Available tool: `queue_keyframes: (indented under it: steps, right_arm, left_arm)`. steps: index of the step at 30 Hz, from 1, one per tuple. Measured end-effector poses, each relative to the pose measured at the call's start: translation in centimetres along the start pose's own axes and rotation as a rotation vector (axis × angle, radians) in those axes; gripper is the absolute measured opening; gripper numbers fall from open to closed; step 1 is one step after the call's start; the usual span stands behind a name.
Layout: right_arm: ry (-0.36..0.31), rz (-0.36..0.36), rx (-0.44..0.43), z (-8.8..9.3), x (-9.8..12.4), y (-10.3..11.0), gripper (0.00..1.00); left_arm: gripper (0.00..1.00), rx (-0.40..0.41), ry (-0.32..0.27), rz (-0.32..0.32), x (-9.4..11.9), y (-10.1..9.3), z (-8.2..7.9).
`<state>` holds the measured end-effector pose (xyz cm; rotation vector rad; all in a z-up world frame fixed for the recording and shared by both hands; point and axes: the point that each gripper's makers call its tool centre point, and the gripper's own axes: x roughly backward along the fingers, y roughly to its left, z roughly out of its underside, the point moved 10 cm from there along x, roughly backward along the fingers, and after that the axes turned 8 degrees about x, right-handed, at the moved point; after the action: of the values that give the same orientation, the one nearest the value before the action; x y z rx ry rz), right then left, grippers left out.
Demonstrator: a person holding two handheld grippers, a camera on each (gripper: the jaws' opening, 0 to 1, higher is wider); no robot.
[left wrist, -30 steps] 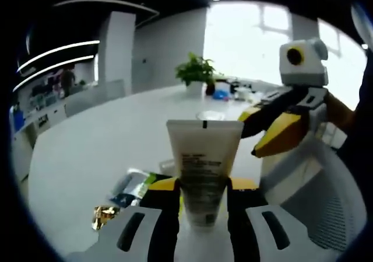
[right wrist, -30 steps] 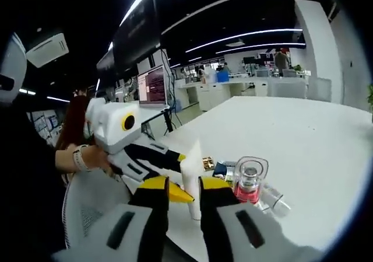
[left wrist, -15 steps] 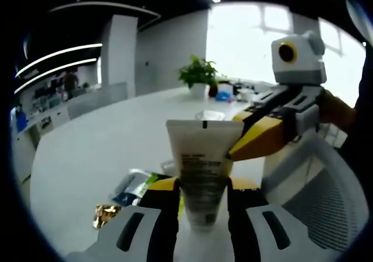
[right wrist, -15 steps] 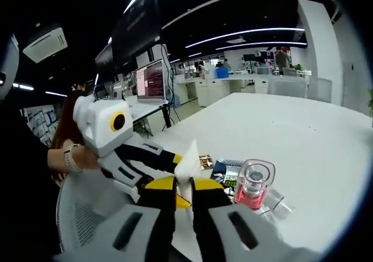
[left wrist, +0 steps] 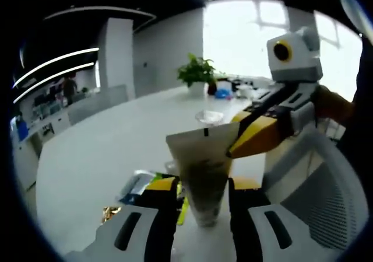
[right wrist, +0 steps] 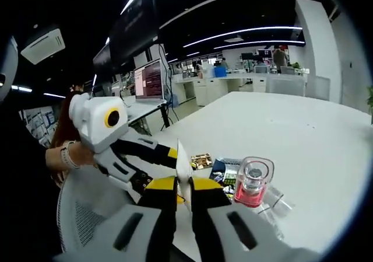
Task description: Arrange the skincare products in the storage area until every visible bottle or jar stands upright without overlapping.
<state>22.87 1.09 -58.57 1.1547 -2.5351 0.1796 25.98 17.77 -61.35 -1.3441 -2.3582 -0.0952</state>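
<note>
Task status: early, by my read. I have the cream tube [left wrist: 204,168] held off the tabletop [left wrist: 99,157], cap end down, pinched in the left hand-held gripper [left wrist: 201,193]. The right hand-held gripper [right wrist: 184,187] is pressed together on the tube's flat crimped end. Tube is not yet stood up.

Containers: pink-based clear bottle [right wrist: 252,183] stands upright on the tabletop, contents pink near the base. Sachets [right wrist: 218,168] lie flat just beside it, unsorted. Storage area location: can't tell.
</note>
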Motion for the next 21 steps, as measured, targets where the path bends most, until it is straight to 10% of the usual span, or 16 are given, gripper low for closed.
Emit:
queue_keyframes:
  steps: [21]
  right_arm:
    - [-0.013,-0.009,-0.004,0.1,0.0,0.1,0.09]
  left_arm:
    - [0.27,-0.012,0.04,-0.008,1.3,-1.8,0.5]
